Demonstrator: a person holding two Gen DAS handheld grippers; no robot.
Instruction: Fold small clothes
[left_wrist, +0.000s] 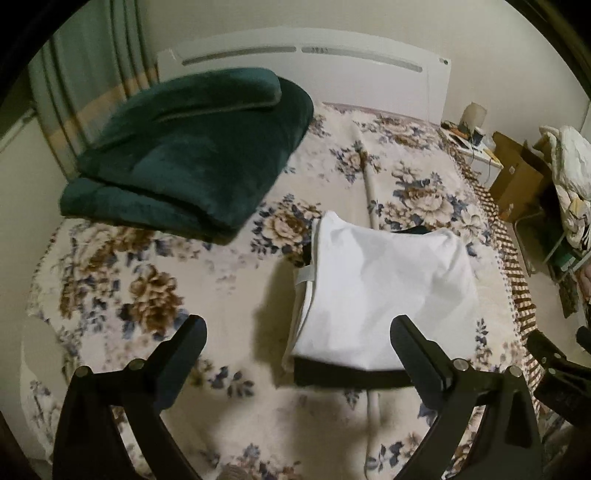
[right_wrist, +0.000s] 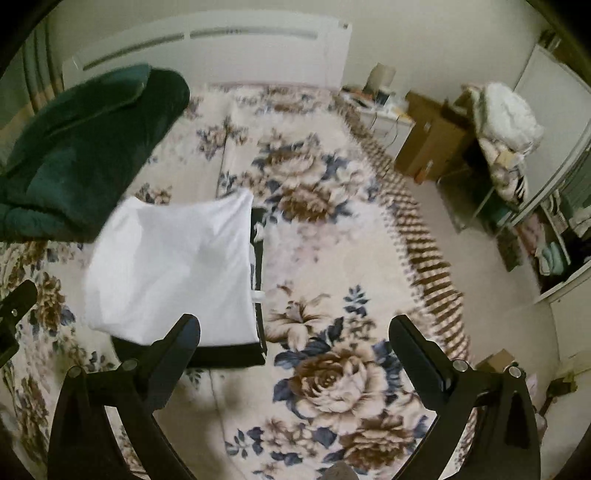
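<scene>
A folded white garment (left_wrist: 384, 291) lies on top of a folded black garment (left_wrist: 343, 376) on the floral bedspread (left_wrist: 166, 280). My left gripper (left_wrist: 299, 332) is open and empty, above the bed just left of the stack's near left corner. In the right wrist view the white garment (right_wrist: 173, 266) sits on the black one (right_wrist: 221, 356), and my right gripper (right_wrist: 295, 332) is open and empty above the bedspread (right_wrist: 332, 236) at the stack's near right corner. The right gripper's tip shows in the left wrist view (left_wrist: 554, 363).
A folded dark green blanket (left_wrist: 184, 155) lies at the bed's far left, also in the right wrist view (right_wrist: 81, 147). A white headboard (left_wrist: 303, 70) stands behind. Right of the bed are a nightstand (right_wrist: 380, 110), cardboard boxes (right_wrist: 432, 140) and a rack with bedding (right_wrist: 506, 122).
</scene>
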